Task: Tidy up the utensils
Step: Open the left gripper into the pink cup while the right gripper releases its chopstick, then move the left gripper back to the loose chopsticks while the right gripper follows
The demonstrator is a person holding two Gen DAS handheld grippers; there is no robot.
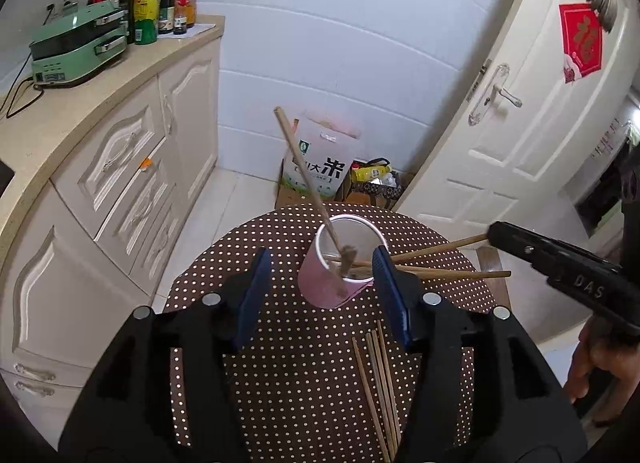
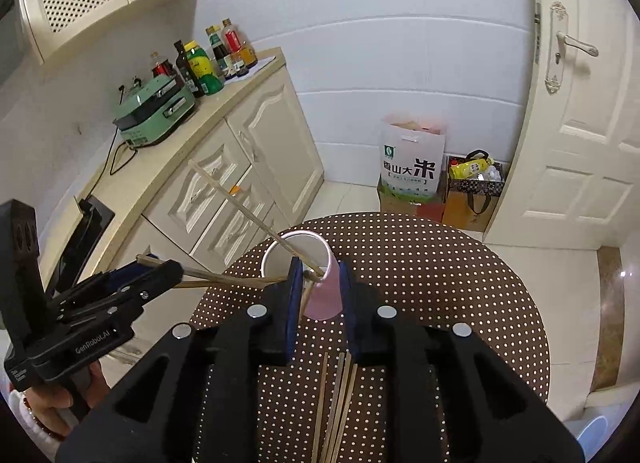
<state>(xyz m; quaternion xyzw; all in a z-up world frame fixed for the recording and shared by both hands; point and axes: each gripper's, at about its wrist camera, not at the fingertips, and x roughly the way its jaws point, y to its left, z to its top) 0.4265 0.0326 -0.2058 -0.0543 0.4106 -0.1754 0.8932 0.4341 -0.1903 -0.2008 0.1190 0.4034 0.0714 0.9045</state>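
Left gripper (image 1: 322, 253) hangs over the near side of the table with its blue pads well apart, gripping nothing. The right gripper (image 2: 320, 261) hangs just to its right, its pads a narrower way apart and pressing on nothing that I can see.

Along the left wall runs a cream counter (image 1: 80, 123) over panelled cupboards. On its far end stand a green appliance (image 1: 76, 47) and a cluster of bottles (image 1: 146, 11).

Nearer, the round table (image 2: 440, 283) wears a brown cloth with pale dots.

On the floor beyond it, against the far wall, a white rice bag (image 2: 412, 159) stands with its mouth open; what fills it is unclear. Just right of it is a dark patterned carrier bag (image 2: 474, 187) holding a yellow bottle (image 2: 470, 169) and some wrapped things.

A pink paper cup (image 1: 324, 287) stands on the table's far left part, its white inside facing the cameras. One chopstick (image 1: 304, 171) stands in it, leaning up and to the left.

Two more chopsticks (image 1: 440, 249) lie roughly level across the front of the cup's mouth. They reach from between the left gripper's fingers to the tip of the right gripper. Whether they rest on the rim I cannot tell.

Several loose chopsticks (image 1: 380, 375) lie side by side on the cloth near the grippers, pointing toward the cup.
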